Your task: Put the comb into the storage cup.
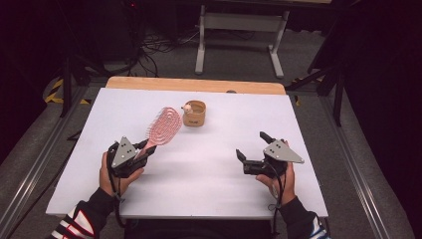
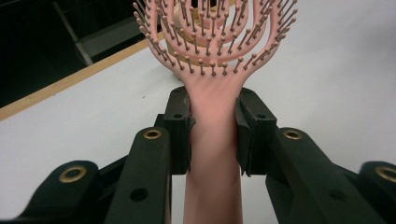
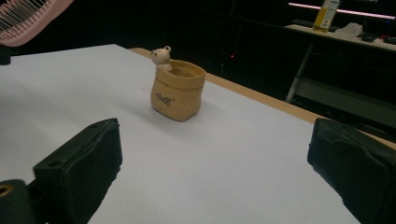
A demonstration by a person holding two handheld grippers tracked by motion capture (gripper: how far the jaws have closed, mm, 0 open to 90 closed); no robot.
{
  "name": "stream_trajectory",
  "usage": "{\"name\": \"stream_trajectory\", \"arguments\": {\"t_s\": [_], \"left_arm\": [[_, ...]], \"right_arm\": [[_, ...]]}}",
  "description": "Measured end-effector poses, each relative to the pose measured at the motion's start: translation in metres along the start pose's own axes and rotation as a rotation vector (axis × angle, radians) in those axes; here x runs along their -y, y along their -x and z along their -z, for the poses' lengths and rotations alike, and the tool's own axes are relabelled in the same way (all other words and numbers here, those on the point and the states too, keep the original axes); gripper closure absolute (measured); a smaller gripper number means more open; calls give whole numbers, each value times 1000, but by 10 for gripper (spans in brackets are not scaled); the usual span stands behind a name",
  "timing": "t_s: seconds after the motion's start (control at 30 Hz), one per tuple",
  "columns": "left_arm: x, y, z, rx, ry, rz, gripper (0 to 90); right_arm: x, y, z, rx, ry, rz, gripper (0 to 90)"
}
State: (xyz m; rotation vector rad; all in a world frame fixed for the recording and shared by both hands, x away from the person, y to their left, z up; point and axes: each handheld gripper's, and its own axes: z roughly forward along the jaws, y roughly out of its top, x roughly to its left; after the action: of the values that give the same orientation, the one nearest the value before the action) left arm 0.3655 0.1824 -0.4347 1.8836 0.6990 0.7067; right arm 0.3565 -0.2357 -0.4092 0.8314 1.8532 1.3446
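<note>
Hairbrush (image 2: 212, 88): a pink brush with an open, looped head and ball-tipped bristles is held by its handle, the head raised off the tabletop and pointed toward the pot; in the high view (image 1: 161, 127) it is seen just left of the pot and apart from it.
Left gripper (image 1: 145, 152): the brush handle is pinched between its jaws, one black pad pressed on each side of the handle just below the head, as seen in the left gripper view (image 2: 212, 135); it is held in the person's left hand (image 1: 113, 174), on the near left of the pot.
Right gripper (image 1: 253, 147): its jaws are spread wide with nothing between them; in the right gripper view (image 3: 210, 177) the pot is framed in the gap, well beyond the tips. It is held in the right hand (image 1: 279, 181), on the near right of the pot and well apart from it.
Pot (image 3: 177, 89): a small tan sack-shaped pot with a pale bear figure at its rim and dark lettering on its side is stood upright on the tabletop, toward the far edge, as also seen in the high view (image 1: 194, 113).
Tabletop (image 1: 209, 184): a white sheet is laid over a wooden top, a strip of wood left showing behind the pot.
Sleeves (image 1: 82, 224): striped cuffs are seen at the near edge, well on the near side of the pot.
</note>
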Motion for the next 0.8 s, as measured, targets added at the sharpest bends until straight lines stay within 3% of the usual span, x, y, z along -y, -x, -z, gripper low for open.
{"name": "stream_trajectory", "arguments": {"t_s": [0.17, 0.47, 0.8], "left_arm": [[-4, 7, -10, 10, 23, 6, 697], [-13, 26, -26, 33, 42, -28, 698], [-18, 40, -45, 56, 58, -22, 698]], "right_arm": [[-13, -8, -12, -30, 27, -14, 34], [-26, -23, -24, -58, 47, -23, 31], [-39, -41, -33, -118, 78, -46, 31]]}}
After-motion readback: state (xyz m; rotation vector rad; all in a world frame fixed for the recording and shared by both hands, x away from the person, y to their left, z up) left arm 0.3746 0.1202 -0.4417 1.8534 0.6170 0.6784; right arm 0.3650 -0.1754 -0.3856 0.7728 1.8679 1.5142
